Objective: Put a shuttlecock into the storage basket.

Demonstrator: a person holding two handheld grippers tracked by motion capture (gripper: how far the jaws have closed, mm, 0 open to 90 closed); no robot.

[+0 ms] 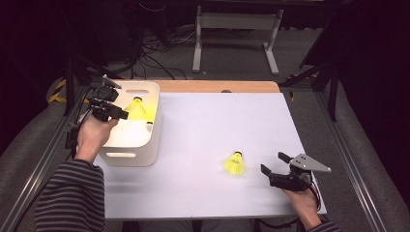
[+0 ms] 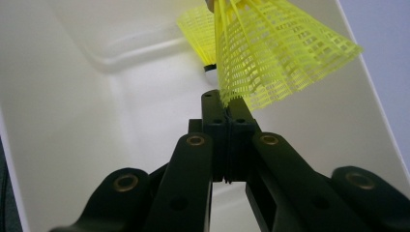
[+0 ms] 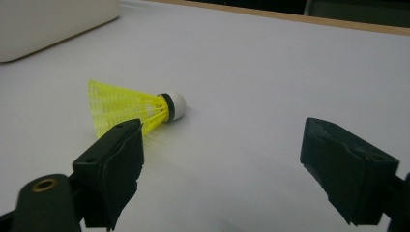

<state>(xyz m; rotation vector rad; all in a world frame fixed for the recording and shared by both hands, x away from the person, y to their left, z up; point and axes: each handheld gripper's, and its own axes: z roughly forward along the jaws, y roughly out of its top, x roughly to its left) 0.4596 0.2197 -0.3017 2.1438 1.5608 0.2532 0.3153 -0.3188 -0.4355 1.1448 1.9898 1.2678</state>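
Note:
My left gripper [image 1: 124, 115] hangs over the white bin [image 1: 140, 155], shut on the skirt edge of a yellow shuttlecock [image 1: 137, 109]. Its own view has the jaws [image 2: 227, 102] pressed together on that mesh skirt [image 2: 275, 53], above the bin's inside wall [image 2: 72, 121]. A second yellow shuttlecock [image 2: 199, 34] lies in the bin behind it, its cork [image 1: 149, 126] near the right wall. A third yellow shuttlecock [image 1: 235, 163] lies on its side on the white table. My right gripper [image 1: 273, 163] rests just right of it, open, with nothing between the jaws [image 3: 227, 159]; the shuttlecock [image 3: 130, 105] lies ahead, left of them.
The white tabletop [image 1: 217, 125] has a wooden strip [image 1: 217, 86] along its far edge. The bin's corner [image 3: 48, 24] stands far left in the right gripper view. Metal rails run beside the table, and a white frame [image 1: 237, 29] with cables stands on the floor beyond.

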